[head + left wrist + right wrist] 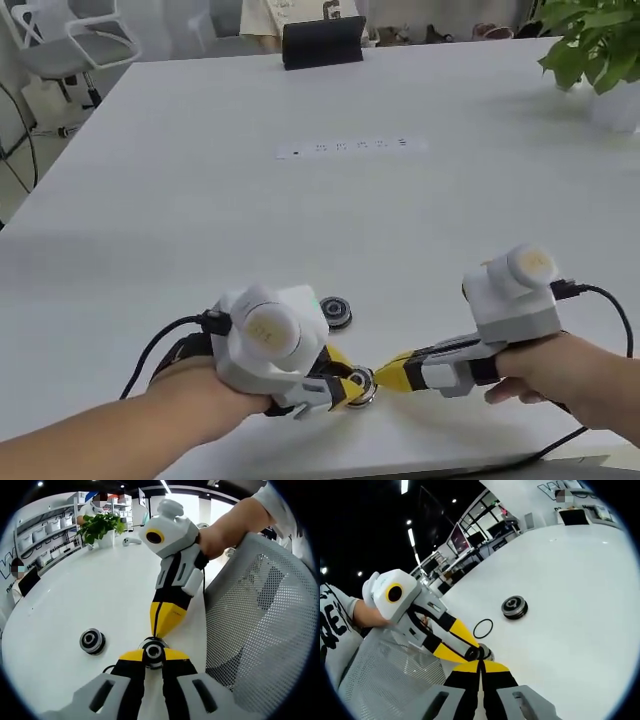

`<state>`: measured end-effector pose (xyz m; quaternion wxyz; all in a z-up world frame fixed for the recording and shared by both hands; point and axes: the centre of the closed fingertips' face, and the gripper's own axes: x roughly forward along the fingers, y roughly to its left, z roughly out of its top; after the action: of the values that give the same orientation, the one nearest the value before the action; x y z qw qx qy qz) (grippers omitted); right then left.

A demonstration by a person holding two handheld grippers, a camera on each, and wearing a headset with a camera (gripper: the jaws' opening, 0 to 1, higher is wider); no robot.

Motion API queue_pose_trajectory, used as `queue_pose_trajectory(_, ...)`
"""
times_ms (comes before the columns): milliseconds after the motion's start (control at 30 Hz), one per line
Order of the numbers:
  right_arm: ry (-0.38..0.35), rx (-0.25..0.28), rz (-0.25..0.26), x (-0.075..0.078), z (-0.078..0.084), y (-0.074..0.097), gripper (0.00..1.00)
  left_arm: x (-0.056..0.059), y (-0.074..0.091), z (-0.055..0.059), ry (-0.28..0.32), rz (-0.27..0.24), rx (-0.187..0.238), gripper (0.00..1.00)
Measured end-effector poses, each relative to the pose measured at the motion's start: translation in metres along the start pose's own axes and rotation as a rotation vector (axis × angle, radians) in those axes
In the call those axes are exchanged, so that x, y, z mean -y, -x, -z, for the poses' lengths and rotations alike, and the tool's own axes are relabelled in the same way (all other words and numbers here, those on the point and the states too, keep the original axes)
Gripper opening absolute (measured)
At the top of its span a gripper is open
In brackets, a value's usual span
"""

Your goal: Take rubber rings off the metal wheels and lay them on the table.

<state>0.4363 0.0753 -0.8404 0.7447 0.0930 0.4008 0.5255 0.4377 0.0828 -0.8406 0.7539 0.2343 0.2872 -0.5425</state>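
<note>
While the metal wheel (152, 651) is clamped between the fingers of the left gripper (154, 657) close to the near edge of the worktop (300, 200), the right gripper (480, 666) is presented to it from the opposite side. The right fingers are drawn narrow, all but touching, with their tips at the wheel's rim. Whether rubber is pinched between them cannot be told. The step in hand is judged to be the stripping of the ring from the held wheel. One loose rubber ring (483, 628) is laid flat on the worktop just beside the grippers. A second wheel (335, 311) is stood a little farther in from the near edge, apart from both grippers. For the next move, a firm hold on the wheel is called for. The ring is to be peeled outward over the rim and laid down beside the loose one.
</note>
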Motion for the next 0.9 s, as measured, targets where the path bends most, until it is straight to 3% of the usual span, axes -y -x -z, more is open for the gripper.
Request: queue_pose_trajectory(900,0.035,0.013,-0.029,-0.0076,-0.0017,-0.0032,0.00,0.0001,-0.0006,0.0000,0.001,-0.002,-0.008,0.07)
